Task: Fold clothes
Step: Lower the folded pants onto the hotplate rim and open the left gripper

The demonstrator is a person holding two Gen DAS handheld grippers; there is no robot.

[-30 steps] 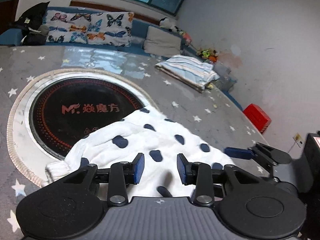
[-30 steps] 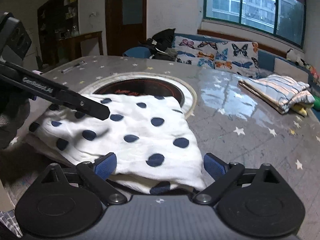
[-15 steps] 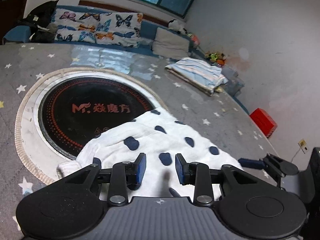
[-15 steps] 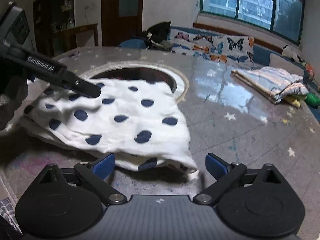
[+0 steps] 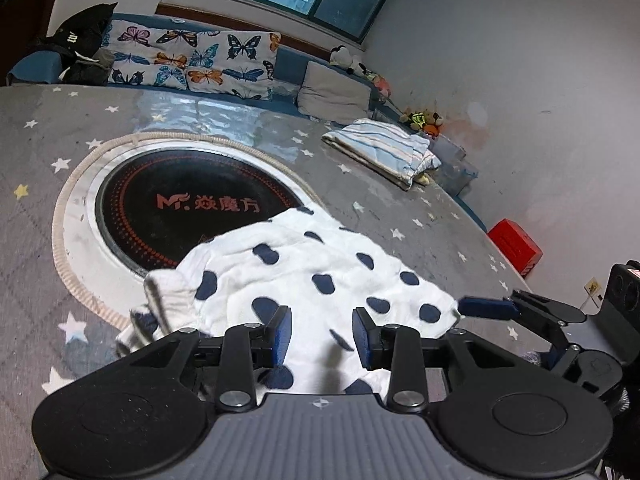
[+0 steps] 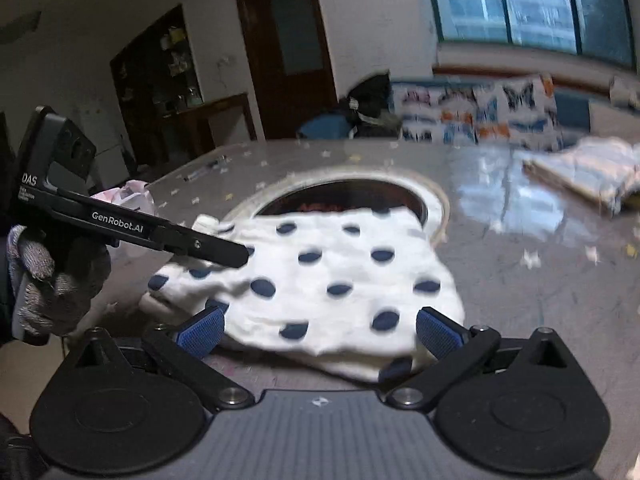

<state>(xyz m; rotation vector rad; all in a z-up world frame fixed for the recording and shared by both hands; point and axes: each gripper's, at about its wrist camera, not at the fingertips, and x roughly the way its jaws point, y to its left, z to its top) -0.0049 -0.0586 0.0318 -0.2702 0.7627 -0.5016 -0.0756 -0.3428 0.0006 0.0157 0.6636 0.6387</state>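
two claws at one folded polka-dot garment (image 5: 320,276) on the bench (image 5: 36,264).
left claw (image 5: 322,336) part-open over the cloth, grip unclear; right claw (image 6: 320,330) fully apart, holding nothing. fold looks complete; next move: lift clear or square edges.

Garment (image 5: 320,276) on table (image 5: 420,240), overlapping round inset (image 5: 180,204); folded stack (image 5: 384,148) behind.

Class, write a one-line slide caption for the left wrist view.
Left gripper poised above a polka-dot garment lying partly over the table's black round hob.
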